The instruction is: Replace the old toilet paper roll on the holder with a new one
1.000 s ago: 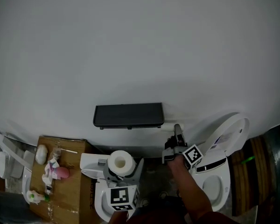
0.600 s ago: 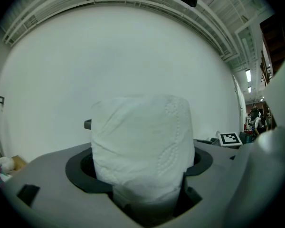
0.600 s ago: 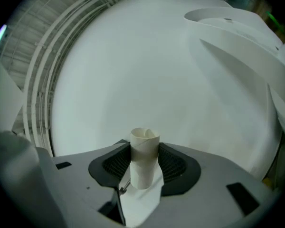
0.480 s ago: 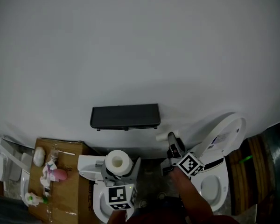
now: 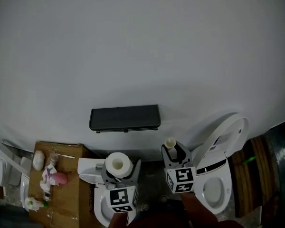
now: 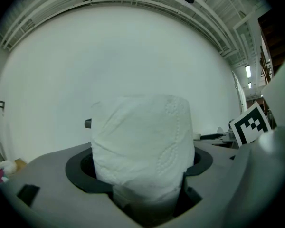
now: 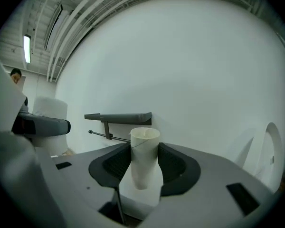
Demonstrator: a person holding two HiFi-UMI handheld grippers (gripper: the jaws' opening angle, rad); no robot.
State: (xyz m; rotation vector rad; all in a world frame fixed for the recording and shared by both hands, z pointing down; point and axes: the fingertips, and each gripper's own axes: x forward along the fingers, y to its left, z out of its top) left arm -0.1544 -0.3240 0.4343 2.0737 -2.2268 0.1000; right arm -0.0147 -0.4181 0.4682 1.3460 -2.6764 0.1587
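The black wall holder [image 5: 125, 118] hangs on the white wall; in the right gripper view its shelf [image 7: 118, 117] and thin bar [image 7: 102, 134] carry nothing. My left gripper [image 5: 118, 169] is shut on a full white toilet paper roll [image 5: 117, 163], which stands upright and fills the left gripper view [image 6: 142, 146]. My right gripper [image 5: 172, 152], below the holder's right end, is shut on the empty cardboard tube [image 5: 170, 143]. The tube [image 7: 143, 158] stands upright between the dark pads [image 7: 180, 167], clear of the bar.
A white toilet with its lid raised [image 5: 225, 144] stands at the right. Another white toilet [image 5: 88, 169] sits under my left gripper. A cardboard box [image 5: 69, 189] at the left holds small bottles and a pink item.
My right gripper has drawn the cardboard tube away from the holder's right end, moved left and rolled, so the tube now stands upright. The left gripper and its roll have stayed put.
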